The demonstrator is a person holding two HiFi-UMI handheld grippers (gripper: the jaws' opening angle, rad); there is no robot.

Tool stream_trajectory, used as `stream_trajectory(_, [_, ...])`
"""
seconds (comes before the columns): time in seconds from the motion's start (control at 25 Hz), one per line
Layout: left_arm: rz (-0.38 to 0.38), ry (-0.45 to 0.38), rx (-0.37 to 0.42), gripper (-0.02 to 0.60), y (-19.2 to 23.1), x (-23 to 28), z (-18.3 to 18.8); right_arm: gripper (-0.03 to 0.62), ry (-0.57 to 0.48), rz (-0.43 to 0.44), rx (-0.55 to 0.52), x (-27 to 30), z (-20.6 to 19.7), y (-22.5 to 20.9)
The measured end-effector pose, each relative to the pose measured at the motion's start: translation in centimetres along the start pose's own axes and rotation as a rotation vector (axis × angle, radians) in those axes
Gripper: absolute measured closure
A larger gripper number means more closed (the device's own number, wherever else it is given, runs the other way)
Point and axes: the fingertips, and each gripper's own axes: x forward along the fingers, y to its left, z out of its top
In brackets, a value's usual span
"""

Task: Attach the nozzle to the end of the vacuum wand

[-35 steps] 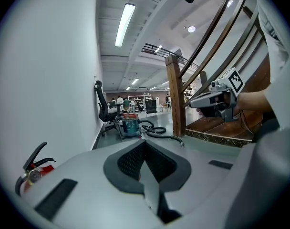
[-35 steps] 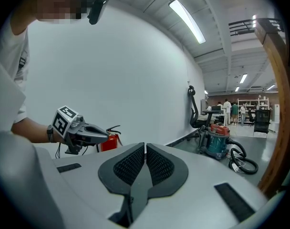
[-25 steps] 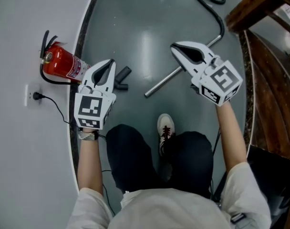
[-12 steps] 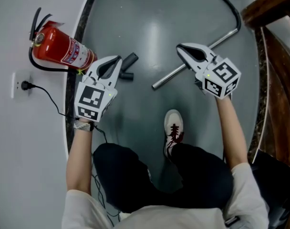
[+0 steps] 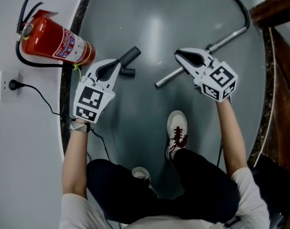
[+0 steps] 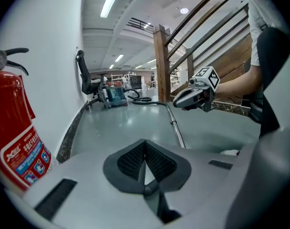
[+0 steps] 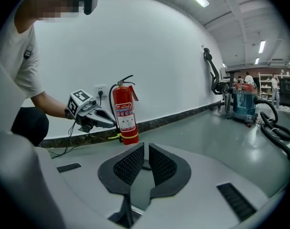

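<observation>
Floor [image 5: 150,23]: grey, glossy, under both grippers.
Wall [image 5: 21,151]: white, outboard of the left gripper [image 5: 115,64].
Railing [image 5: 278,13]: wood, outboard of the right gripper [image 5: 179,56].
The person crouches behind both tools. 1 white shoe [image 5: 177,128] sits behind and between them.
Vacuum [image 6: 115,93]: teal, far ahead of the left gripper.
Extinguisher [image 5: 54,42]: red, upright at the wall base, outboard of the left gripper and a bit ahead of its tips.
Hose [image 5: 244,13]: black, beyond the right gripper, running to the far end of the wand [image 5: 166,79].
Wand: metal tube flat on the floor, passing under the right gripper. Its free end lies between the 2 grippers, nearer the right one's tips.
Left gripper: pads pressed together, nothing between them, nose tilted down at the floor.
Right gripper: pads almost together with only a thin slit, nothing in it, also tilted down.
The 2 grippers are well apart, each visible in the other's view.
Nozzle [image 5: 129,57]: black, short, with a side stub, on the floor just ahead of the left tips. In the head view the tips overlap its near end, and I can't confirm contact. It is clear of the wand end and not attached.
Outlet [image 5: 4,86]: on the wall outboard of the left gripper, plug in, black cable [image 5: 45,104] trailing back toward the left wrist.
</observation>
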Motion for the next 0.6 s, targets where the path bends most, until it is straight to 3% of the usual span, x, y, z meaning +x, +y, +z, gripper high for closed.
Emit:
stream_trajectory(0.04, [0.003, 0.012, -0.003, 0.586, 0.2, 0.1, -0.7, 0.563, 0.008, 0.005, -0.006, 0.4, -0.4, 0.0])
stream_trajectory(0.12, [0.004, 0.032, -0.006, 0.524, 0.4, 0.4, -2.0, 0.563, 0.013, 0.023, 0.008, 1.0, -1.1, 0.3])
stream_trajectory(0.4, [-0.049, 0.134, 0.091, 0.488, -0.4, 1.9, -6.2, 0.562, 0.031, 0.084, 0.029, 1.6, -3.9, 0.5])
stream_trajectory(0.52, [-0.080, 0.150, 0.067, 0.471, -0.6, 2.7, -7.1, 0.550, 0.023, 0.121, 0.056, 1.6, -4.7, 0.7])
stream_trajectory(0.6, [-0.097, 0.161, 0.036, 0.466, -0.5, 3.2, -7.6, 0.489, 0.041, 0.146, 0.052, 1.7, -5.5, 0.9])
